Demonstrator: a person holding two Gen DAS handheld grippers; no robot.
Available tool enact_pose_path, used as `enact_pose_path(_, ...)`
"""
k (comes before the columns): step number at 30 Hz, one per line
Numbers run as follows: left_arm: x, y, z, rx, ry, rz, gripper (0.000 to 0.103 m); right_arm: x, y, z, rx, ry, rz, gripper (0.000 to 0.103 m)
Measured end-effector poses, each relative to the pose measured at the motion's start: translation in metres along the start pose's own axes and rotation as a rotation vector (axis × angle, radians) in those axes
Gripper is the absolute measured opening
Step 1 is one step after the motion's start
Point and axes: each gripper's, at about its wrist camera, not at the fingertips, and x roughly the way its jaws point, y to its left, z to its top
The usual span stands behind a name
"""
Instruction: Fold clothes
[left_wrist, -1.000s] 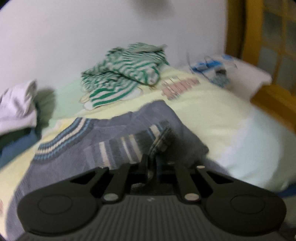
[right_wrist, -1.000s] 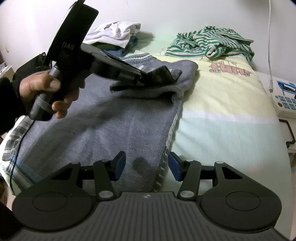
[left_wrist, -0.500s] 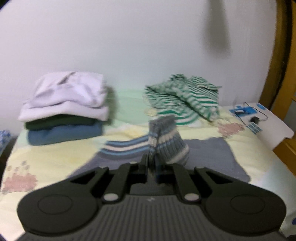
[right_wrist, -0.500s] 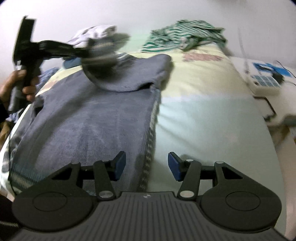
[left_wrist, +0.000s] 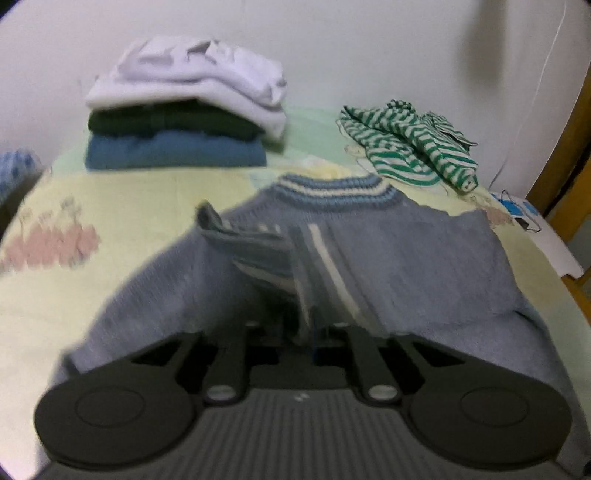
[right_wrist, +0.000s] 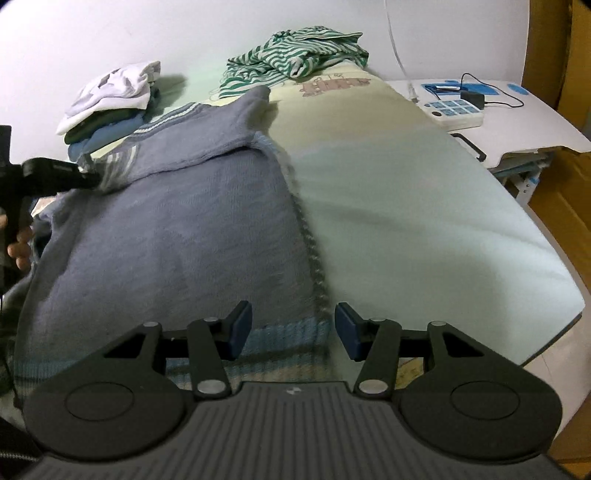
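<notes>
A grey-blue knitted sweater (right_wrist: 177, 236) with a cream-and-blue striped collar lies spread on a pale yellow and mint bedsheet (right_wrist: 406, 206). One sleeve is folded across its chest. The left gripper (left_wrist: 310, 332) is clenched on that sleeve's striped cuff (left_wrist: 314, 266). The right gripper (right_wrist: 293, 328) hovers with its fingers spread over the sweater's striped hem, grasping nothing. Near the wall sit a stack of folded clothes (left_wrist: 184, 122) and a crumpled green-and-white striped garment (left_wrist: 406, 147)

The sweater (right_wrist: 177, 229) is coarse grey-blue knit, and the right tongs (right_wrist: 293, 328) are matt black plastic.
</notes>
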Motion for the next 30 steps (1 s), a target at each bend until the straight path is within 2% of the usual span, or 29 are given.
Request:
enact_pose_path(2,0.001,-0.002,-0.005,0.001,-0.006,0.001,0.055,0.001,0.005,0.0,-0.025,0.002,-0.003,0.054)
enact_pose_path(5,0.004,0.002,-0.009,-0.066,-0.019,0.002,0.063,0.003,0.011,0.001,-0.064,0.006,-0.014,0.054)
enact_pose_path(9,-0.003,0.009,-0.013,-0.163,-0.033,0.043,0.063,0.001,0.015,0.0,-0.098,0.009,-0.026,0.054)
enact_pose_path(14,-0.017,-0.001,-0.034,-0.149,-0.058,0.054,0.067,0.002,0.016,-0.002,-0.135,0.016,-0.018,0.054)
enact_pose_path(20,-0.001,-0.002,-0.023,-0.199,-0.106,0.07,0.067,0.006,0.022,0.001,-0.172,0.029,0.006,0.054)
enact_pose_path(22,0.004,0.001,-0.016,-0.24,-0.109,0.053,0.071,0.005,0.023,0.001,-0.182,0.029,0.01,0.054)
enact_pose_path(24,0.01,0.006,-0.009,-0.3,-0.111,0.015,0.082,0.004,0.023,0.001,-0.185,0.029,0.01,0.055)
enact_pose_path(26,0.016,0.009,-0.004,-0.344,-0.112,-0.025,0.084,0.004,0.023,0.0,-0.183,0.03,0.006,0.055)
enact_pose_path(28,0.02,0.011,-0.001,-0.364,-0.109,-0.056,0.092,0.003,0.023,-0.001,-0.177,0.032,0.001,0.055)
enact_pose_path(30,0.022,0.009,0.002,-0.352,-0.099,-0.061,0.095,0.003,0.023,-0.003,-0.171,0.033,-0.003,0.055)
